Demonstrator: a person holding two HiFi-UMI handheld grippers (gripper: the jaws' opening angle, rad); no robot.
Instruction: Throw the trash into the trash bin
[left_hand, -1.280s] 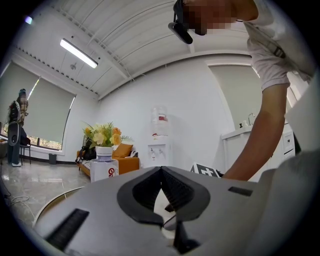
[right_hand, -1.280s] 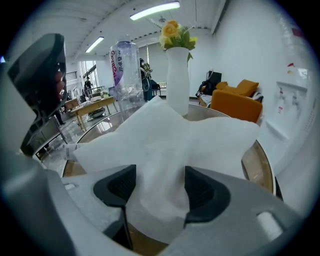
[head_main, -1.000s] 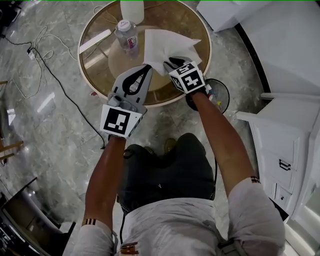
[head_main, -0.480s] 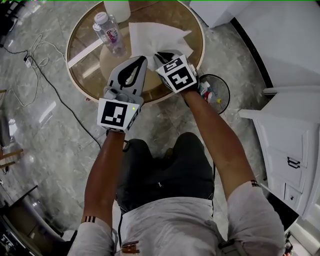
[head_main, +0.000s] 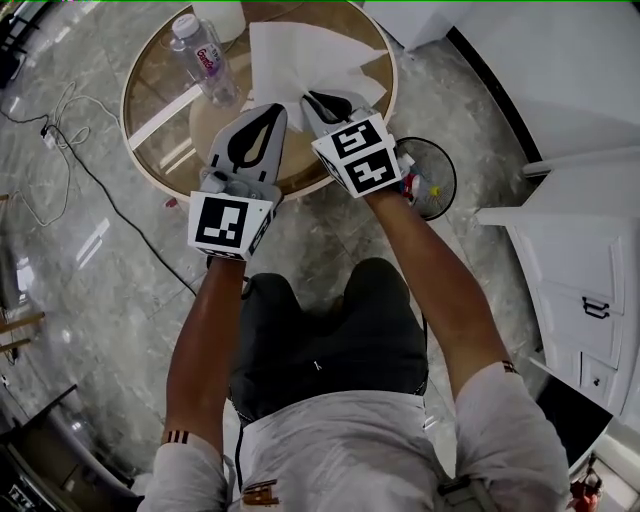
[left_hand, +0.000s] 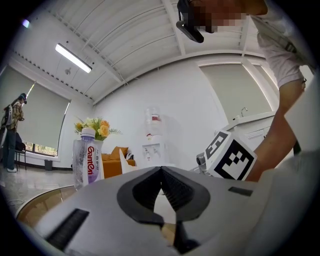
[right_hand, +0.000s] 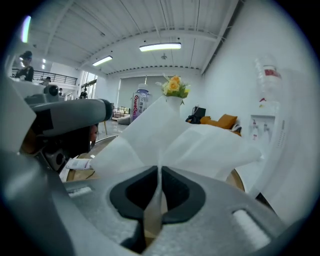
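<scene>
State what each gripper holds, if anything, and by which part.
Right gripper, jaws just closed, pinches the white tissue by its near edge. Left gripper, shut, holds nothing.

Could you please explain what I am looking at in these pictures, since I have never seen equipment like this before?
There is no robot here: a person holds a hand-operated claw in each hand. The top-down picture comes from a camera on the person's head; the other two come from cameras riding on the claws, looking along their jaws. The black-and-white cubes are part of the claws. Below is a round glass table with a water bottle on it, and a black wire trash bin stands on the floor beside it. The right claw has just been closing its jaws and now pinches a white tissue. The left claw is shut with nothing in it.
</scene>
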